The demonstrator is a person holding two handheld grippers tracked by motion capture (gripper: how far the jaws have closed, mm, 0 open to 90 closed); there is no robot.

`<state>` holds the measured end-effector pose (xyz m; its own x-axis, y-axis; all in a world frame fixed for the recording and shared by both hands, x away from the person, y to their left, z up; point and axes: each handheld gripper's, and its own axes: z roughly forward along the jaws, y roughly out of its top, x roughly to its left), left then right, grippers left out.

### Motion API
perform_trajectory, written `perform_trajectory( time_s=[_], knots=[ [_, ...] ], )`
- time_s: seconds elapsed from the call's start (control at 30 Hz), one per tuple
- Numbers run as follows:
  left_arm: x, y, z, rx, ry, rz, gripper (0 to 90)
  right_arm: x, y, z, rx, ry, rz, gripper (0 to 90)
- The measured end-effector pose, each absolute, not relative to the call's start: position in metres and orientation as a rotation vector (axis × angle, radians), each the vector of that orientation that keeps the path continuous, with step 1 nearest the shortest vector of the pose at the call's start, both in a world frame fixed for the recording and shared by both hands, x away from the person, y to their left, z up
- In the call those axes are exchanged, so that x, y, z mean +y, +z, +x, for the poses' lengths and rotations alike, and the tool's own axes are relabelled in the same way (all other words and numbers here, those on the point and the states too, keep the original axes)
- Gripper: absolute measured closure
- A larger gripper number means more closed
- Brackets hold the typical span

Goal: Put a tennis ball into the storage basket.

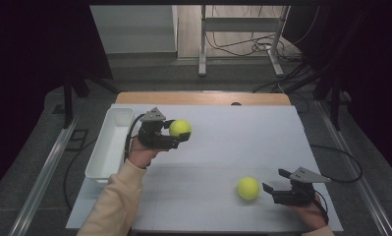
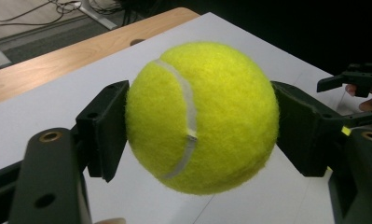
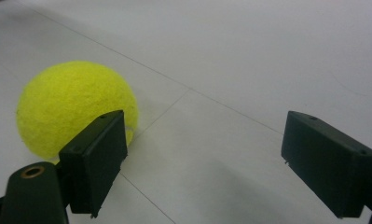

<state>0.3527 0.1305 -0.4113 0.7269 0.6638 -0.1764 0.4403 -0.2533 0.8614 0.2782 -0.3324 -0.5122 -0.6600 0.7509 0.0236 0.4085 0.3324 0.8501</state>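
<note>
Left gripper (image 1: 180,136) lifted off the table, jaws clamped — right gripper (image 1: 273,180) low, jaws spread wide.

Bin (image 1: 108,142) along left edge of bench (image 1: 233,147), one ball (image 1: 180,128) just right of bin at frame centre-left, second ball (image 1: 248,188) on bench at lower right.
</note>
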Motion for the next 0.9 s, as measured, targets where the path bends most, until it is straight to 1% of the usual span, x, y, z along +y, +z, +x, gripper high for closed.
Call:
perform_trajectory(
  time_s=[0.9],
  knots=[
    [0.163,-0.403,0.355,0.923,0.317,1.823,25.9,-0.333,-0.512,0.278,2.227,1.251,1.028,14.8]
  ],
)
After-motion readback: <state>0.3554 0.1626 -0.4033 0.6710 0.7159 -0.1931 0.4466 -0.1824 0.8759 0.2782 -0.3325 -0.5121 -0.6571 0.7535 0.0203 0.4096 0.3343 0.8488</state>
